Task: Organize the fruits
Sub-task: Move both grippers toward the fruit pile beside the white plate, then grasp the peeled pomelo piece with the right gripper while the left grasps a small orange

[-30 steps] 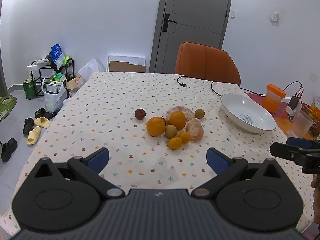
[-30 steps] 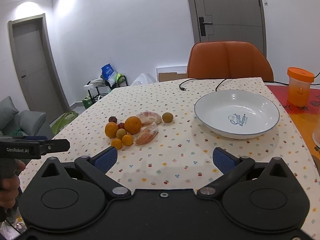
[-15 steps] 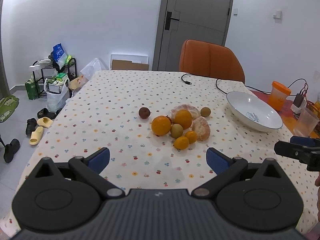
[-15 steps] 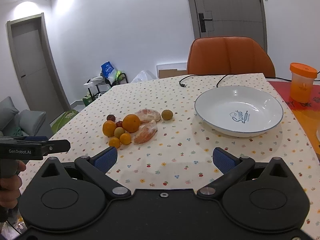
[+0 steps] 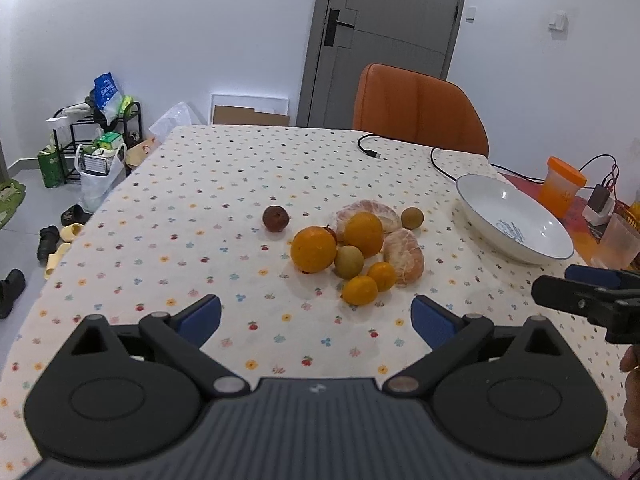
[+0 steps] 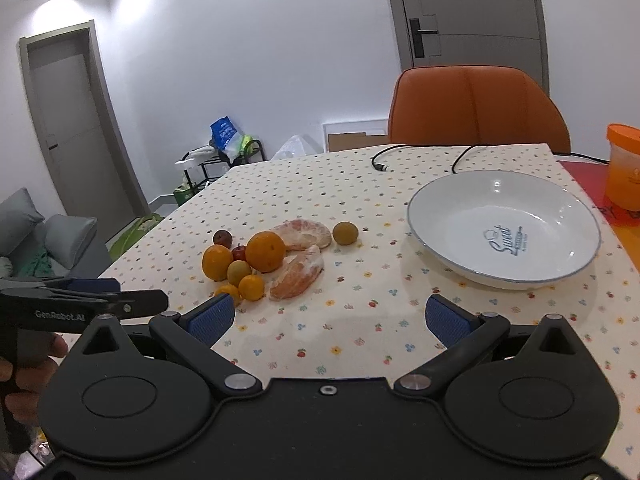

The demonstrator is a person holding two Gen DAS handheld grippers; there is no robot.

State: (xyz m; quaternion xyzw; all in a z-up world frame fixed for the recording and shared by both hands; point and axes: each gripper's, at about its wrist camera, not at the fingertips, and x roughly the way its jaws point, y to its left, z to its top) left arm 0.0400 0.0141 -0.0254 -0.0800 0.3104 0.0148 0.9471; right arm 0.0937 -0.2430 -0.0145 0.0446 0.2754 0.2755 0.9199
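A cluster of fruit lies mid-table: two oranges (image 5: 313, 249) (image 6: 265, 251), peeled citrus halves (image 5: 405, 255) (image 6: 297, 271), small yellow-orange fruits (image 5: 359, 290), greenish round ones (image 5: 349, 261) (image 6: 345, 233) and a dark red fruit (image 5: 275, 218). An empty white bowl (image 5: 516, 222) (image 6: 504, 222) sits to the right of them. My left gripper (image 5: 316, 316) hangs open just short of the pile, nothing between its blue pads. My right gripper (image 6: 327, 319) is open too, between the fruit and the bowl, holding nothing.
An orange chair (image 5: 418, 108) stands at the table's far side, with black cables (image 5: 400, 152) lying near it. An orange-lidded cup (image 6: 623, 166) and a clear cup (image 5: 616, 240) sit right of the bowl. Floor clutter and shoes (image 5: 52, 236) are on the left.
Both grippers have moved forward toward the fruit pile, which looks larger and nearer now. Both stay open and no fruit has moved.
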